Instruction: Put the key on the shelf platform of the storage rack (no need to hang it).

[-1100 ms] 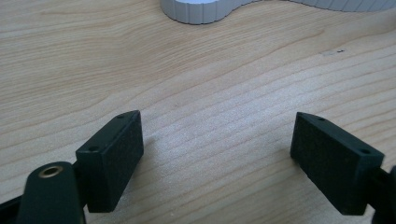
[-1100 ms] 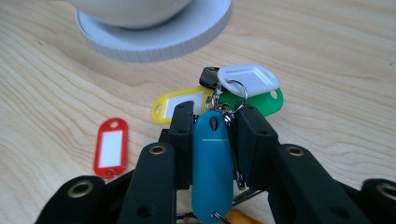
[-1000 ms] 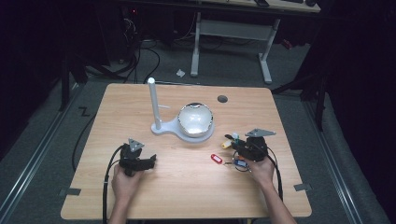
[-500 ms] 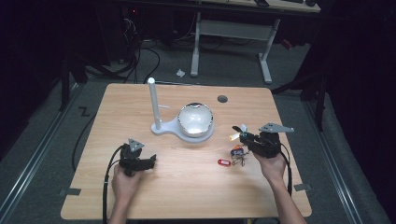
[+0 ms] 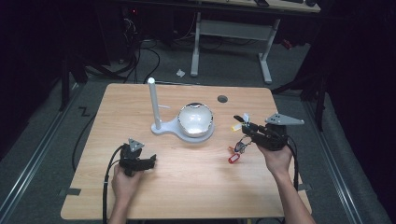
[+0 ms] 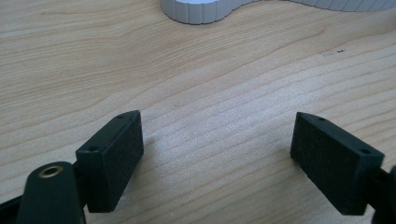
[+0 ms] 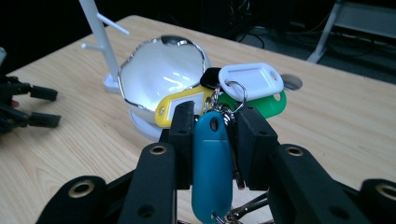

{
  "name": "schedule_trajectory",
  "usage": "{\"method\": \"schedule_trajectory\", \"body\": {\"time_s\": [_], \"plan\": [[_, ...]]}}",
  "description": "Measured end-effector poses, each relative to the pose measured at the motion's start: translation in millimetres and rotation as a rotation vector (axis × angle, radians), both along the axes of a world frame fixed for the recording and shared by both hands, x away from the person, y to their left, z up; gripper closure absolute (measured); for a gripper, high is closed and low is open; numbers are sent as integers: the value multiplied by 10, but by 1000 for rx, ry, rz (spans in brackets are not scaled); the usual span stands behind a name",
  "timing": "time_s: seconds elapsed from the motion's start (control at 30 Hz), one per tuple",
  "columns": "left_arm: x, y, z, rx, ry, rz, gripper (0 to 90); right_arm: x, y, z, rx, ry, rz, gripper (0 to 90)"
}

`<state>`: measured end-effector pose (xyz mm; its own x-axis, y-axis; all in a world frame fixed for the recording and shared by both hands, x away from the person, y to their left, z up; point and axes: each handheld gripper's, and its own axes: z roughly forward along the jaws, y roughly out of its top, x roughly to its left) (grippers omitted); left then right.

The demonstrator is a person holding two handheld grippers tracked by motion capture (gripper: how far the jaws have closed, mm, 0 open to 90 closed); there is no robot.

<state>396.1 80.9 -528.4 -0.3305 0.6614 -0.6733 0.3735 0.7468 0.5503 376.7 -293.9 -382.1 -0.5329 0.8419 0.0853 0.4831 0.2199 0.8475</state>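
Your wooden table (image 5: 187, 186) fills mid-frame, dark room behind; white bowl stand (image 5: 196, 122) sits centre. Right gripper (image 7: 215, 135) clamps key tags (image 7: 212, 158); left gripper (image 6: 217, 149) gapes empty.

Two grippers are working over one worktop (image 5: 187, 186): the left gripper (image 5: 150, 163) and the right gripper (image 5: 243, 127). One bunch of key tags (image 7: 219, 107) is showing five tags: white, green, yellow, teal and red. One white stand (image 5: 161, 122) is carrying one bowl (image 5: 195, 119).
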Motion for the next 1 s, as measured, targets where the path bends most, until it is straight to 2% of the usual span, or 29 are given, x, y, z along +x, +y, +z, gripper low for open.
{"method": "schedule_trajectory", "body": {"time_s": [0.2, 0.3, 0.57, 0.77, 1.0], "plan": [[0, 0, 0, 0, 0, 0, 176, 24, 29, 171, 9, -20, 19, 704], [0, 0, 0, 0, 0, 0, 176, 44, 72, 284, -6, -36, 37, 705], [0, 2, 0, 0, 0, -2, 176, 117, 179, 496, 4, -45, 77, 705], [0, 2, 0, 1, -1, -2, 176, 184, 298, 650, -6, -59, 115, 704], [0, 5, -2, 4, -3, -6, 176, 348, 552, 883, -17, -76, 163, 704]]}}
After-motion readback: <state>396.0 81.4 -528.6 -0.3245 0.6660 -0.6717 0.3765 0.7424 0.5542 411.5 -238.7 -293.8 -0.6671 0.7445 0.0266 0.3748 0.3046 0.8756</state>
